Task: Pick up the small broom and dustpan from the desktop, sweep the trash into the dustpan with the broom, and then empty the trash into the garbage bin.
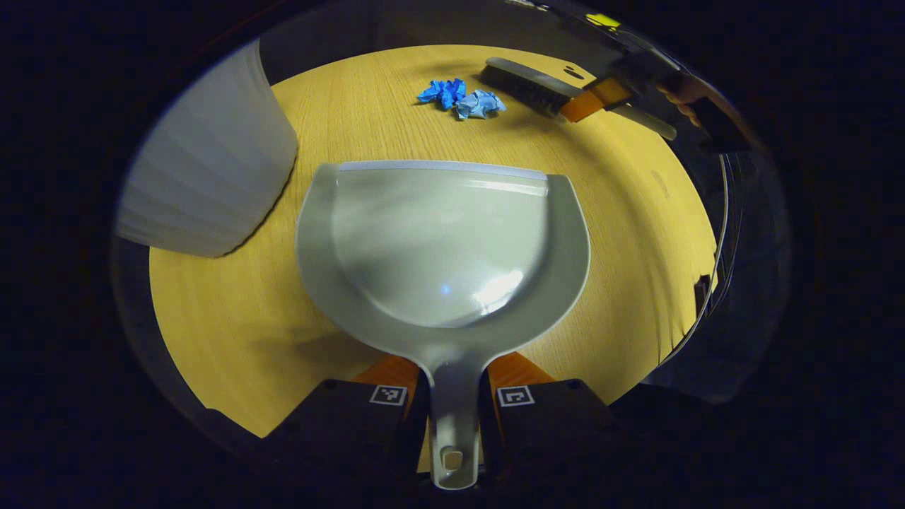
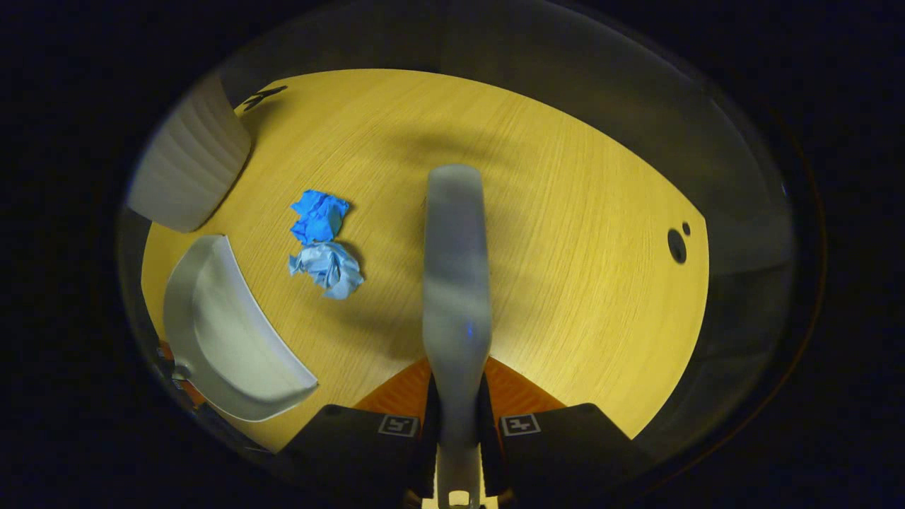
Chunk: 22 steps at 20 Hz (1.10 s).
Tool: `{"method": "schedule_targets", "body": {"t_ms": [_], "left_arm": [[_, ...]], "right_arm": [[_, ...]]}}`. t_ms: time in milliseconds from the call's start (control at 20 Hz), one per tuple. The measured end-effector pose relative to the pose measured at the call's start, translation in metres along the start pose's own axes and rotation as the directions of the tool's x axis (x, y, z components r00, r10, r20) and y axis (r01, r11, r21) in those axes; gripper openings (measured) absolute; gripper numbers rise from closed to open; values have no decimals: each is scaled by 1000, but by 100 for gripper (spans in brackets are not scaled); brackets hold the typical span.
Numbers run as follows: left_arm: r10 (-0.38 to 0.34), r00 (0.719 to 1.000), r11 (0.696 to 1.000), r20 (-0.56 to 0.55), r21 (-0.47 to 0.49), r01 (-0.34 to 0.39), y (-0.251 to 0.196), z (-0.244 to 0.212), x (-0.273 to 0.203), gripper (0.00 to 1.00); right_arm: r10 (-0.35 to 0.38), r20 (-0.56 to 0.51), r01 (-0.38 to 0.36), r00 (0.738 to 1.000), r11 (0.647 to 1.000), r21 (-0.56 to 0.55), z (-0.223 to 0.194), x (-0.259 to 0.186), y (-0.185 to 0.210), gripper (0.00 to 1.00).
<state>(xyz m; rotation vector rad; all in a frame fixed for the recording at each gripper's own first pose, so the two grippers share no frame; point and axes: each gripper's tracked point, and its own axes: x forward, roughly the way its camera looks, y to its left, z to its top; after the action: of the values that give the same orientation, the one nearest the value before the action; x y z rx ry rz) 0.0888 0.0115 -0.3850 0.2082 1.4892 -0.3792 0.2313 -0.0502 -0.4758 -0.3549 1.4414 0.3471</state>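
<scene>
A grey dustpan (image 1: 442, 240) lies on the wooden desktop (image 1: 233, 311) with its mouth facing away, and my left gripper (image 1: 452, 403) is shut on its handle. Two crumpled blue paper balls (image 1: 463, 97) lie beyond its lip. Past them is the small broom (image 1: 534, 86), held by the other gripper (image 1: 601, 95) with a hand behind it. In the right gripper view, my right gripper (image 2: 459, 417) is shut on the broom's handle, and the broom (image 2: 456, 261) points forward over the desk. The blue paper balls (image 2: 322, 244) lie to its left, with the dustpan (image 2: 226, 339) farther left.
A white ribbed garbage bin (image 1: 208, 162) stands at the left of the desk, close to the dustpan; it shows at the upper left (image 2: 187, 166) in the right gripper view. Two dark holes (image 2: 677, 244) mark the desk at the right. Cables hang past the desk's right edge (image 1: 721, 233).
</scene>
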Motion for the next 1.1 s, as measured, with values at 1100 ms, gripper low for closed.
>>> {"method": "schedule_targets", "body": {"t_ms": [1100], "left_arm": [[5,1000,988,27,157,-9,11,4,9,31]], "right_arm": [[384,-249,-454,889,806,-378,-43,-13,97,28]]}}
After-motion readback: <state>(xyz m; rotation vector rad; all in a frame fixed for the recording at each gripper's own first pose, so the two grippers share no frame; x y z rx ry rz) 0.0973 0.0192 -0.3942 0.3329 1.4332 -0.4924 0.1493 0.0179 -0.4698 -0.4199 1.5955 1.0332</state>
